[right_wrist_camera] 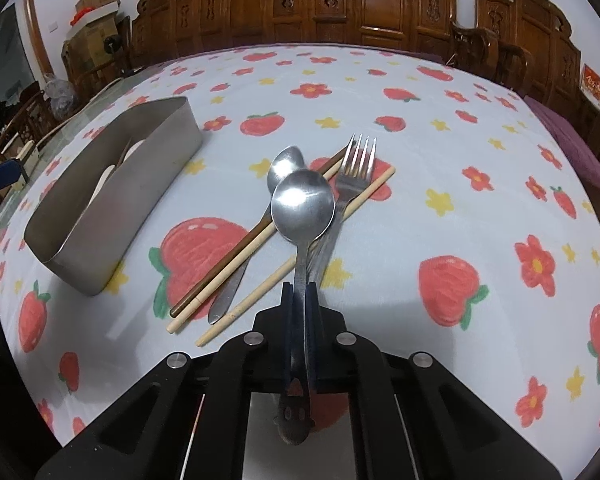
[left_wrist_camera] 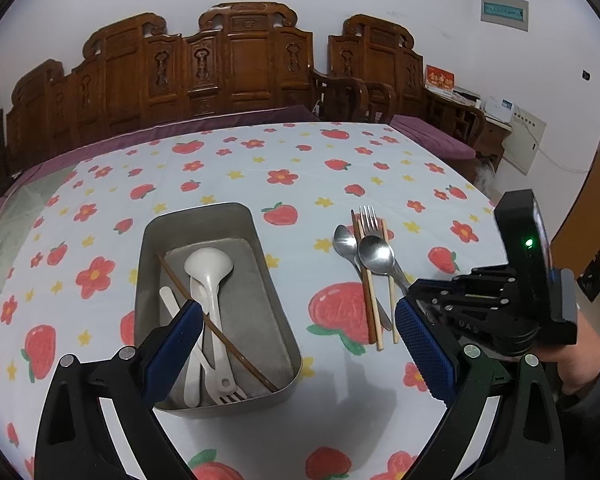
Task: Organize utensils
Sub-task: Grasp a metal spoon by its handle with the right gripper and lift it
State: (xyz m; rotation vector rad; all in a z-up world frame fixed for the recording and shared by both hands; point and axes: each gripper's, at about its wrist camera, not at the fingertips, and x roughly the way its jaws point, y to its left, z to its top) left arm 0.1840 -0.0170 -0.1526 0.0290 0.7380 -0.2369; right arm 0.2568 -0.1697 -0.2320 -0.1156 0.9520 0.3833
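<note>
The right gripper point(right_wrist_camera: 300, 296) has its blue pads pressed tight on the handle of a large steel spoon point(right_wrist_camera: 303, 206), so the step in hand looks like the pick-up of the next utensil from the loose pile on the strawberry tablecloth point(right_wrist_camera: 440, 152). The spoon's bowl lies over the pile, which sits well to the right of the metal tray point(left_wrist_camera: 276, 320). The left gripper point(left_wrist_camera: 298, 344) hangs over the tray's near end with its jaws spread wide and nothing between them. As I judge it, the next move calls for a clean lift, so the spoon clears the fork point(right_wrist_camera: 354, 168) and the sticks under it, then a carry across to the tray. On the cloth I count 2 steel spoons, the second point(right_wrist_camera: 284, 164) being smaller, 1 fork, 2 pale chopsticks point(right_wrist_camera: 260, 248) and 1 dark chopstick point(right_wrist_camera: 228, 264). In the tray I see 1 white ladle point(left_wrist_camera: 210, 276), 1 dark chopstick point(left_wrist_camera: 220, 332), 1 white fork point(left_wrist_camera: 230, 397) and 1 more white handle whose head I cannot make out.
</note>
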